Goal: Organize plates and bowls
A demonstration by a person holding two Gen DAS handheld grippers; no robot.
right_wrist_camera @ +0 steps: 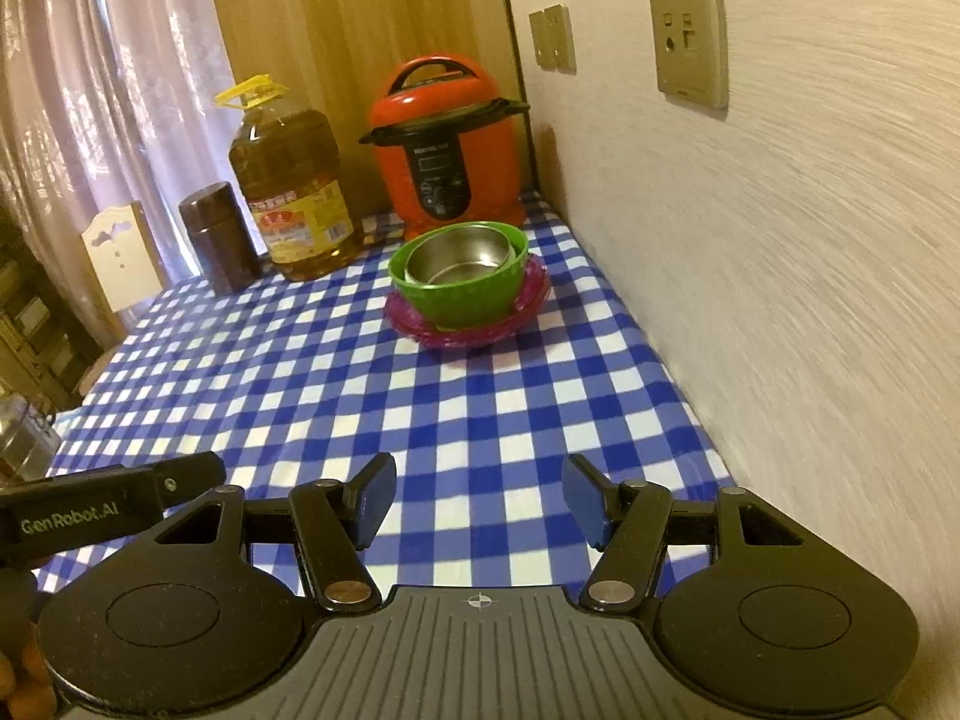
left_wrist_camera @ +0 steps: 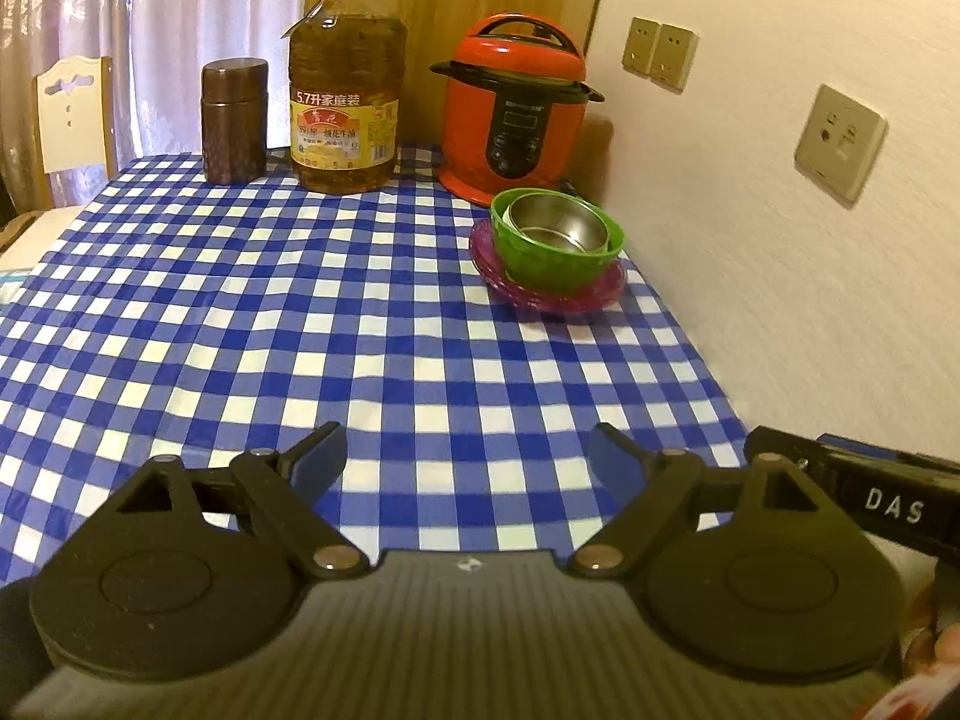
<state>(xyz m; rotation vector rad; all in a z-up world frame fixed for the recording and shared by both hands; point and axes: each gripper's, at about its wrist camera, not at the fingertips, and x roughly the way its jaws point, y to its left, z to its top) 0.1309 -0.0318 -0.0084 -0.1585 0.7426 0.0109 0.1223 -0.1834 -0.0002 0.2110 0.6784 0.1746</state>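
Observation:
A steel bowl (left_wrist_camera: 561, 223) sits nested inside a green bowl (left_wrist_camera: 558, 255), which stands on a stack of pink plates (left_wrist_camera: 591, 294) at the table's far right by the wall. The same stack shows in the right wrist view: steel bowl (right_wrist_camera: 459, 255), green bowl (right_wrist_camera: 462, 294), pink plates (right_wrist_camera: 531, 306). My left gripper (left_wrist_camera: 467, 459) is open and empty, low over the cloth, well short of the stack. My right gripper (right_wrist_camera: 480, 501) is open and empty, also short of the stack.
A blue-and-white checked tablecloth (left_wrist_camera: 300, 312) covers the table. At the back stand a red pressure cooker (left_wrist_camera: 516, 111), a large oil bottle (left_wrist_camera: 345, 102) and a brown canister (left_wrist_camera: 234, 120). The wall (left_wrist_camera: 780, 240) runs along the right edge. A chair (left_wrist_camera: 72, 120) stands far left.

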